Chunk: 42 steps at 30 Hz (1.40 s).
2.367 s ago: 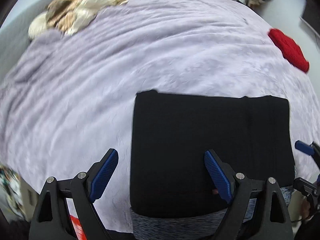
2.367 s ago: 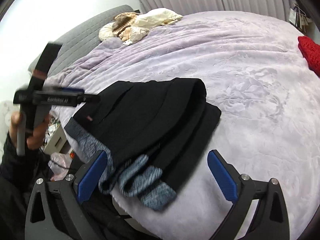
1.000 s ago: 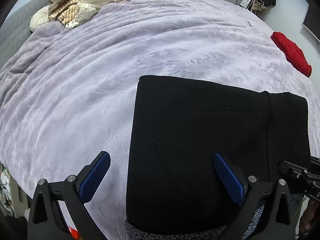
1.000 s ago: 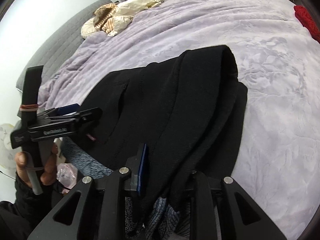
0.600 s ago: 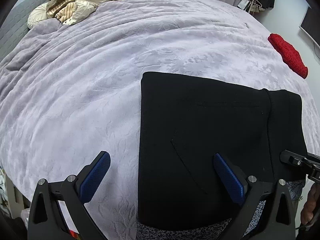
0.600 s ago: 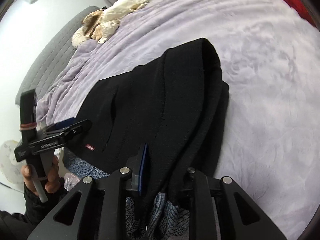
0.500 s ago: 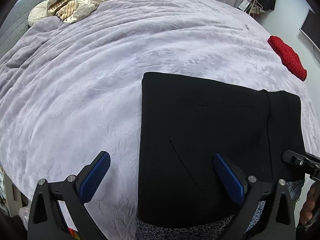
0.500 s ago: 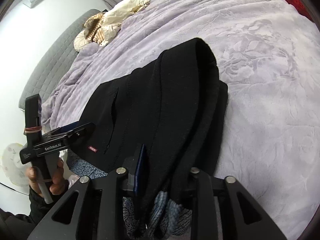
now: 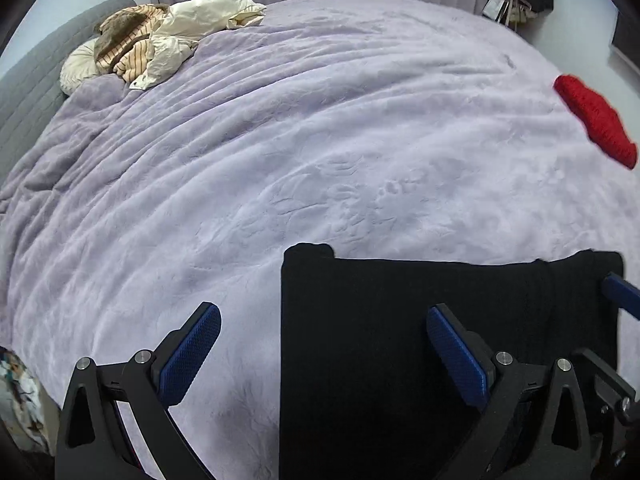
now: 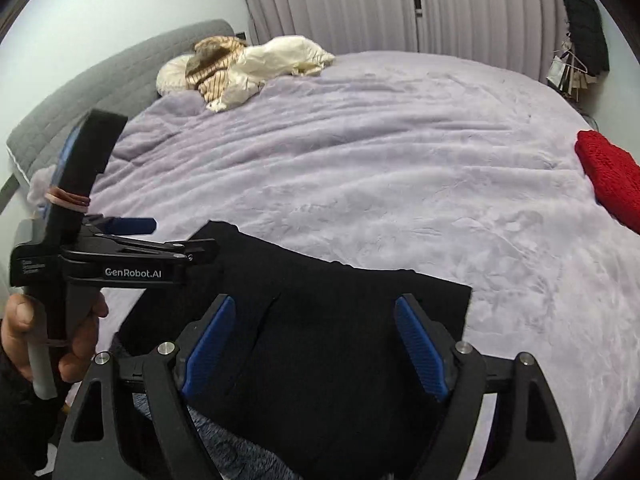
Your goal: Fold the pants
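The black pants [image 9: 420, 344] lie folded into a flat rectangle at the near edge of the lilac bed; they also show in the right wrist view [image 10: 328, 344], with a grey-blue cuff or lining [image 10: 224, 452] sticking out at the near edge. My left gripper [image 9: 320, 344] is open and empty, hovering over the pants' left edge. My right gripper [image 10: 316, 340] is open and empty, just above the middle of the folded pants. The left gripper also shows in the right wrist view [image 10: 132, 240], held in a hand.
The lilac bedspread [image 9: 320, 152] stretches far beyond the pants. A red knitted item [image 9: 592, 124] lies at the right edge. A pile of cream and striped clothes [image 9: 160, 44] lies near the grey headboard [image 10: 100, 84]. Curtains hang behind the bed.
My right gripper has let go of the pants and opened; the pants now lie flat. Both grippers have pulled back toward the near edge.
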Tool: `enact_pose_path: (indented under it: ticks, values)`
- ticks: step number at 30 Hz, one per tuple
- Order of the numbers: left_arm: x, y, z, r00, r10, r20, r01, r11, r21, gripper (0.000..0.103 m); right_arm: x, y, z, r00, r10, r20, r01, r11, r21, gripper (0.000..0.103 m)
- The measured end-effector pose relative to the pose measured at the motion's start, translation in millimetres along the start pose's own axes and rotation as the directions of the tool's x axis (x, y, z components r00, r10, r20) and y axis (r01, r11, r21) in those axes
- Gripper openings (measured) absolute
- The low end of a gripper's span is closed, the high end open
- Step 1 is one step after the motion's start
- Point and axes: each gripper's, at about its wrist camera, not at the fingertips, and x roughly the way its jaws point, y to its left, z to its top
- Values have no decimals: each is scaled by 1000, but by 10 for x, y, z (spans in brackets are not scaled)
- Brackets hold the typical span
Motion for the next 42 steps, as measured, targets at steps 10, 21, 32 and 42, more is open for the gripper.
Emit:
enact_pose_path:
  ticks: [10, 21, 32, 42]
  values:
    - [448, 130, -160, 996, -87, -27, 84, 992, -93, 103, 684, -361, -69, 989, -40, -145, 45, 998, 33, 86]
    - [256, 162, -183, 995, -100, -28, 96, 990, -102, 103, 668, -284, -95, 986, -105, -131, 106, 994, -1, 88]
    - [-323, 139, -831, 990, -138, 30, 138, 990, 26, 103, 102, 87, -522, 986, -151, -73, 142, 983, -117, 90]
    - [-508, 344, -1029, 979, -193, 67, 196, 980, -41, 103, -214, 26, -795, 980, -198, -12, 193, 968, -162, 99]
